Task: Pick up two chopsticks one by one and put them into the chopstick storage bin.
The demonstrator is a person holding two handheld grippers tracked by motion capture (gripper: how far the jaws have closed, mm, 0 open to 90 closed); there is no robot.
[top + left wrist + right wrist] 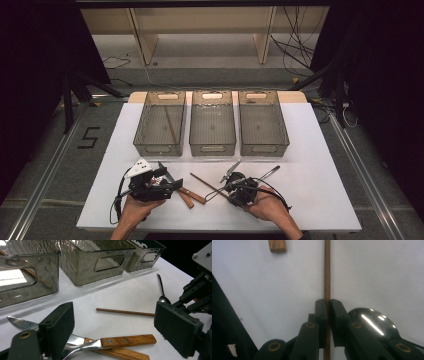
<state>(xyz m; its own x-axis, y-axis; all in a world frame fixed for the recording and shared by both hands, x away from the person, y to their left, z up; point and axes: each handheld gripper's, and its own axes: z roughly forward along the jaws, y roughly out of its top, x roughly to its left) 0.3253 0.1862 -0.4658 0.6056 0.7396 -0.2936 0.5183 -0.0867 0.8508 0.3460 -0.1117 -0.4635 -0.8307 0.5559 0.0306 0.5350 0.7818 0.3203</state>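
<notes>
High view: on the white tabletop (310, 150) three clear bins stand in a row at the far side: the left bin (161, 123) with a thin brown stick in it, the middle bin (212, 122) and the right bin (262, 122). The left gripper (172, 185) lies at the near left beside two wooden-handled utensils (187, 196). The right gripper (226, 189) sits near centre on the end of a chopstick (205, 183), with a spoon (267, 173) just beside it.

Left gripper view: the jaws are spread wide, grasping nothing. Between them on the tabletop lie a wooden-handled knife (22, 324) and a wooden-handled fork (125, 340), the two crossing close to the left jaw. Farther off lie the chopstick (125, 312) and the spoon (161, 288); the right gripper is at the right edge.

Right gripper view: the jaws are clenched on the chopstick (327, 270), which runs straight up between them and on across the tabletop. The spoon's bowl (372, 323) lies just beside the right jaw. A wooden handle end (277, 245) shows at the top.
</notes>
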